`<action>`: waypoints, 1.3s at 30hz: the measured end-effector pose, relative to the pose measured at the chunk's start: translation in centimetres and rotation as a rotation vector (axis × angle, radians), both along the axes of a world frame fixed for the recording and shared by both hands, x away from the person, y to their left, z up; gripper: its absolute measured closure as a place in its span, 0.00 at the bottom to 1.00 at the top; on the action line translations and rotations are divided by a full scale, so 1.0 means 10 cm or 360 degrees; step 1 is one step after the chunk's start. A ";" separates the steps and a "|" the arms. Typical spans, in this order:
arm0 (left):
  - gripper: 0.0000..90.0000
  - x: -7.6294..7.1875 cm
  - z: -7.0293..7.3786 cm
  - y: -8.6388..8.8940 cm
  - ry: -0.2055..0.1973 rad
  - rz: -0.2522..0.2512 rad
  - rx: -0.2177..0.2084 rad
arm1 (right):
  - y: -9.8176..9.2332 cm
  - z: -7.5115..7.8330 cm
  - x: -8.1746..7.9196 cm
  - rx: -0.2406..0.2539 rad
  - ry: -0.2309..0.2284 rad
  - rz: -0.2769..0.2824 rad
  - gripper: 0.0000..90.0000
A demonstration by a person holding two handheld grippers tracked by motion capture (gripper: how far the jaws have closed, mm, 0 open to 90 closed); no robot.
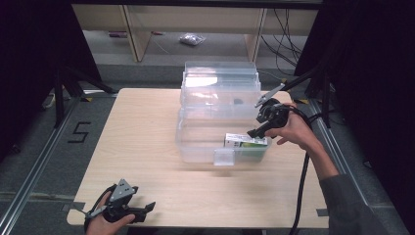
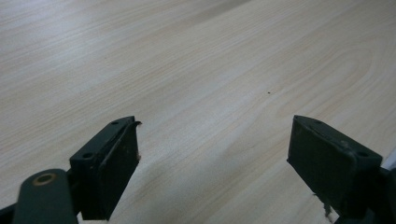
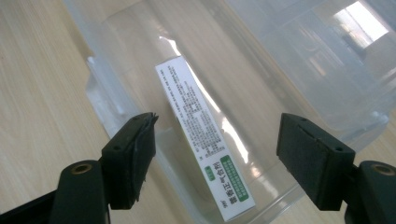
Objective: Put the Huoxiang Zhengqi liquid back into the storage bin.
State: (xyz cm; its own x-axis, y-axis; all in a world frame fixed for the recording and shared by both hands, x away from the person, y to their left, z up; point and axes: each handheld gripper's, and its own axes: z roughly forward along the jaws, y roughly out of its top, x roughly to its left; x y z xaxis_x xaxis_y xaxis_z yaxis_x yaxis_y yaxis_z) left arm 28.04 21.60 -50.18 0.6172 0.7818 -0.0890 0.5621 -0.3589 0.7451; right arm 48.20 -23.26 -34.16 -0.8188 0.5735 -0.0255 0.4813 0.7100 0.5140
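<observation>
High view: clear plastic bin (image 1: 195, 142) sits mid-bench w/ its lid tipped open at the back; white-green box (image 1: 246, 141) lies inside at the bin's front right. Right gripper (image 1: 258, 128) hangs just over that box, left gripper (image 1: 148, 207) rests low at the front left of the wooden bench (image 1: 142, 127), well apart from the bin

Left gripper view: fingers (image 2: 112, 163) spread wide, nothing btwn them, bare bench below

Right gripper view: fingers (image 3: 133, 156) open, box seen btwn them but untouched, printed side up in the bin
</observation>
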 end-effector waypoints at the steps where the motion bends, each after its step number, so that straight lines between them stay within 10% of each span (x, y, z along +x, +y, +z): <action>1: 0.17 0.00 0.00 0.00 -0.0009 0.0002 0.0016 | -0.01 0.00 -0.01 0.0015 -0.0018 -0.0009 0.32; 9: 0.17 0.00 0.00 0.00 -0.0008 0.0004 -0.0002 | -0.07 -0.08 -0.18 0.0201 -0.0051 -0.0093 0.30; 39: 0.17 0.00 0.00 0.01 -0.0009 -0.0001 0.0031 | -0.13 -0.35 -0.76 0.0384 -0.0097 -0.0176 0.24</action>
